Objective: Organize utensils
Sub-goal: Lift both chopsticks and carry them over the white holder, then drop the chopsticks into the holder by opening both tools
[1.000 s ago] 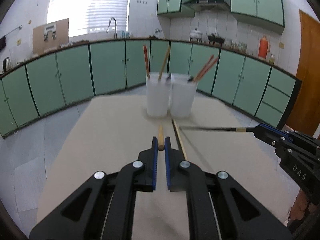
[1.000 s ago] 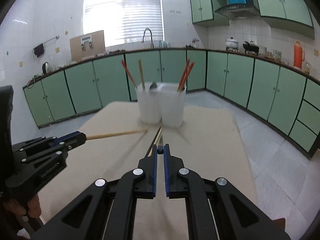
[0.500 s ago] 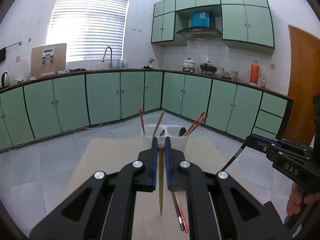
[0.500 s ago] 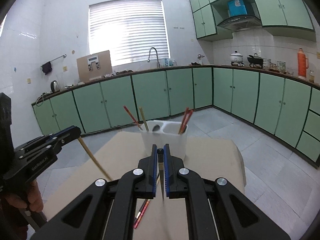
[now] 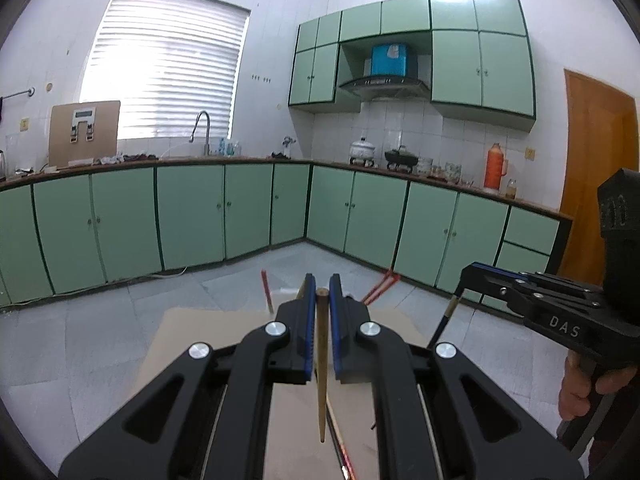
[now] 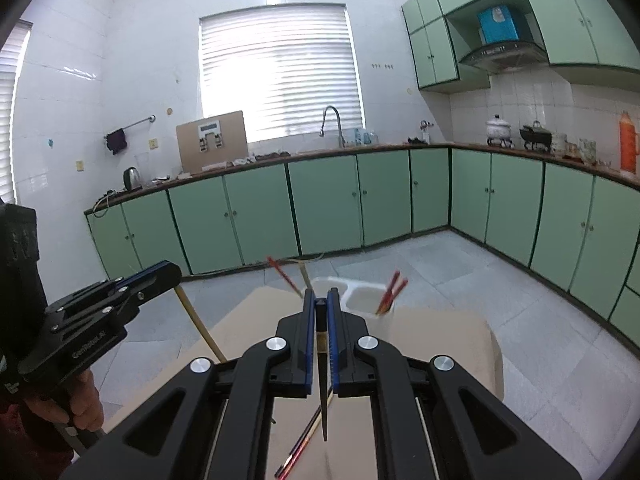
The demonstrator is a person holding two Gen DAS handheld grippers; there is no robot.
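A tan chopstick point(image 5: 321, 368) is clamped hanging in the left gripper point(image 5: 319, 292) and a black chopstick point(image 6: 322, 376) in the right gripper point(image 6: 319, 304), above the table point(image 6: 440, 332), with the white holder point(image 6: 362, 298) seen beyond.

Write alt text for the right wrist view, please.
The right gripper is shut on a dark chopstick hanging tip-down above a tan table. Ahead stands a white two-cup holder with red chopsticks; at left, the left gripper holds a wooden chopstick.
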